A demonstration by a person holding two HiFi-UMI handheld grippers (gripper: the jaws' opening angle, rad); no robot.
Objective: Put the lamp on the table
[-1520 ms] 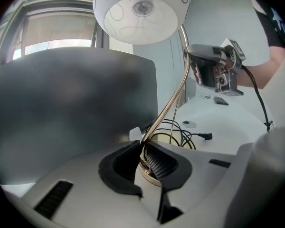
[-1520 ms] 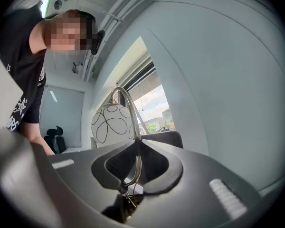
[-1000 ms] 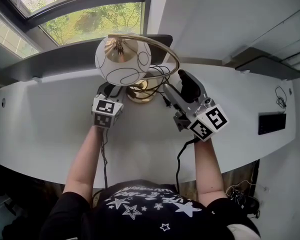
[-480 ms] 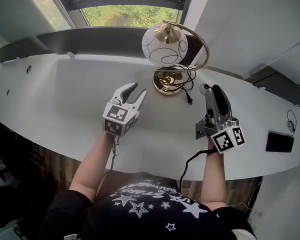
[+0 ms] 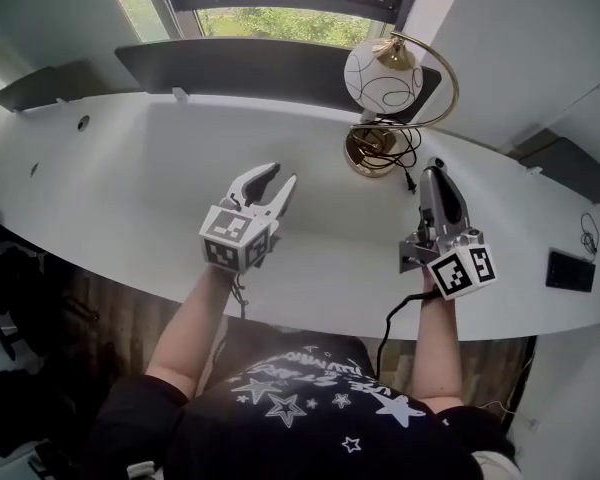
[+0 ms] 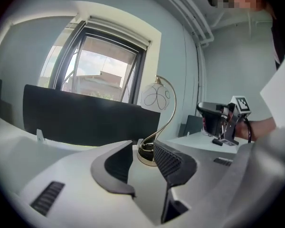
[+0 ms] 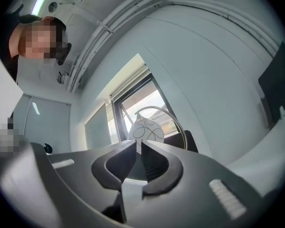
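Note:
The lamp stands upright on the white table point(image 5: 130, 178) at the back right, with a white globe point(image 5: 383, 73), a brass arc and a brass base point(image 5: 368, 154). Nothing is holding it. My left gripper point(image 5: 271, 179) hovers over the table's middle, well to the lamp's left, with its jaws wide open and empty. In the left gripper view the lamp's base point(image 6: 143, 154) shows far off between the left gripper's point(image 6: 142, 148) fingers. My right gripper point(image 5: 432, 169) is just to the right of the base, its jaws closing to a slit on nothing. The globe point(image 7: 145, 129) shows beyond my right gripper point(image 7: 138, 144).
The lamp's black cord and plug point(image 5: 407, 180) lie coiled by the base. A dark panel point(image 5: 260, 66) runs along the table's back under the window. A black flat object point(image 5: 563, 269) lies at the far right. The table's curved front edge is near the person.
Both grippers have drawn back from the lamp toward the person. The left jaws have opened and the right jaws have closed. The lamp now stands alone.

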